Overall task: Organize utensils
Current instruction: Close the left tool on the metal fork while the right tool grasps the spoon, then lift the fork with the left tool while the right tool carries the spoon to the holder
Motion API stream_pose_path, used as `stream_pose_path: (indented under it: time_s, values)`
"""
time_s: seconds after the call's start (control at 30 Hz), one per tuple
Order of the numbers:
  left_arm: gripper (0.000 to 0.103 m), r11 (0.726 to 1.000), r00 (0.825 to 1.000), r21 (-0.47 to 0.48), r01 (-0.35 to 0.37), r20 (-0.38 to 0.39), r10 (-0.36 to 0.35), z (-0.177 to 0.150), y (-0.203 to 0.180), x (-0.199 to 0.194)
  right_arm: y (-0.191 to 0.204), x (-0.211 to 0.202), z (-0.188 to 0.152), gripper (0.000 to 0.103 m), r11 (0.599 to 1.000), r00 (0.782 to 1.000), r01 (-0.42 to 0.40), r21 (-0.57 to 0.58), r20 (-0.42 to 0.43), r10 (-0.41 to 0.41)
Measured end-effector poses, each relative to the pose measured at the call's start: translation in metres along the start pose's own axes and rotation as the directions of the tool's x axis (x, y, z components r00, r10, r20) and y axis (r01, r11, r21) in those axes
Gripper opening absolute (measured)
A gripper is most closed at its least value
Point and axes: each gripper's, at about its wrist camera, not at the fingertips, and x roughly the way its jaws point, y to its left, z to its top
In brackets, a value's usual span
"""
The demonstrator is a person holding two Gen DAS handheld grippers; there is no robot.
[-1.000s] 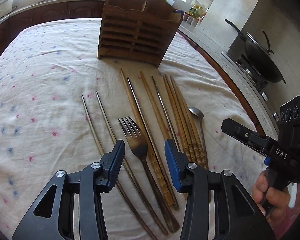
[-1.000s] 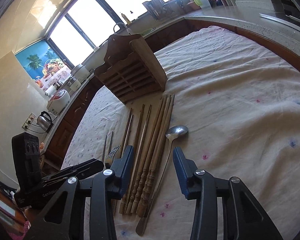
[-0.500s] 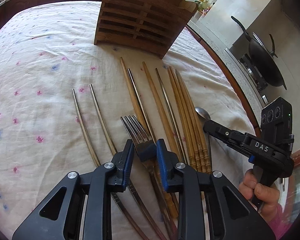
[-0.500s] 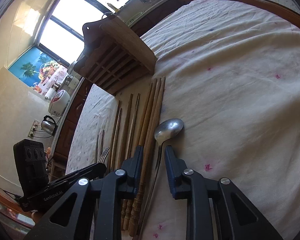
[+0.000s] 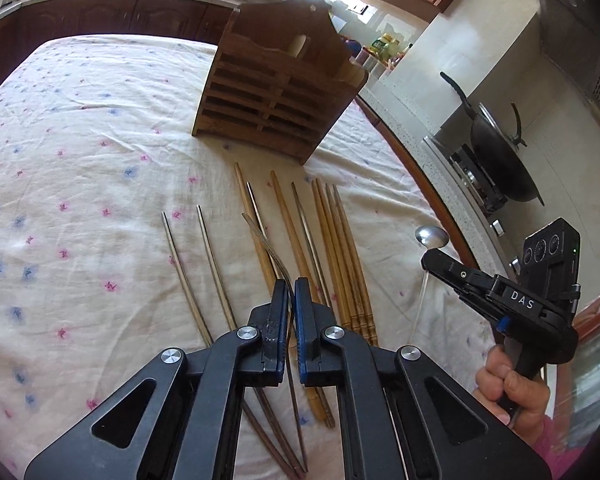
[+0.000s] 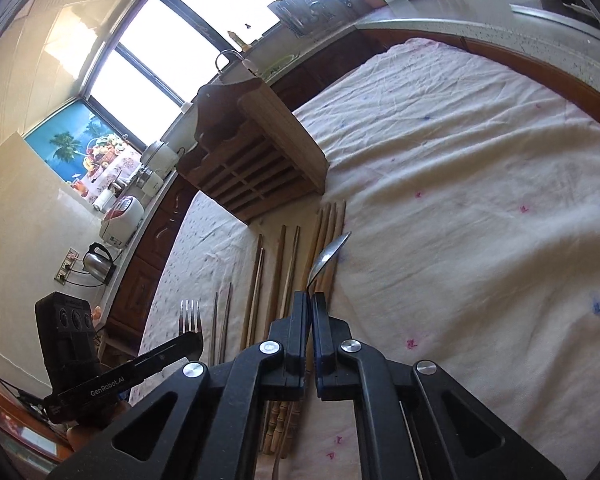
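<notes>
Left tool (image 5: 291, 292): pressed together on the fork (image 5: 266, 246), pinching it by the neck just behind the prongs. The fork is turned on edge, prongs pointing ahead and up, handle trailing back under the tool toward the cloth. Holding it near the head likely keeps the long handle free to drop into a slot first.

Right tool (image 6: 310, 300): pressed together on the spoon (image 6: 328, 254), gripped on the thin stem just below the bowl. The bowl sticks out ahead of the tips, tilted on edge; the handle runs back beneath the tool. Same reasoning, I judge: a short lever ahead of the grip, so the piece does not swing.

Just beneath and beside both tools, the chopsticks (image 5: 342, 240) lie in a row on the desk, tips pointing away. Wooden ones are bunched between the two tools; two thin metal ones (image 5: 188, 264) lie apart, beyond the left tool's outer side. None are touched.

Straight ahead of both tools, well past the chopstick tips, stands the wooden rack (image 5: 276, 92), upright on the flowered cloth (image 5: 80, 160), its slatted front facing the tools and its open top compartments up. It looks like the destination for everything laid out.

A hand (image 5: 508, 388) grips the right tool's handle at the edge of the left view. Task judged barely begun: nothing visible in the rack's near compartments.
</notes>
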Motion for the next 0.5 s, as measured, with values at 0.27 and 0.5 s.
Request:
stream_pose_path:
  time_s: [0.27, 0.5]
  values:
    - [0.002, 0.999, 0.992, -0.021, 0.038, 0.117, -0.036, 0.015, 0.002, -0.040, 0.033, -0.028, 0.014, 0.002, 0.996, 0.995, 0.026, -0.086, 0.099, -0.017]
    - [0.002, 0.999, 0.982, -0.026, 0.021, 0.189, -0.016, 0.031, 0.006, -0.060, 0.059, -0.035, 0.028, 0.002, 0.981, 0.985, 0.067, -0.180, 0.169, -0.037]
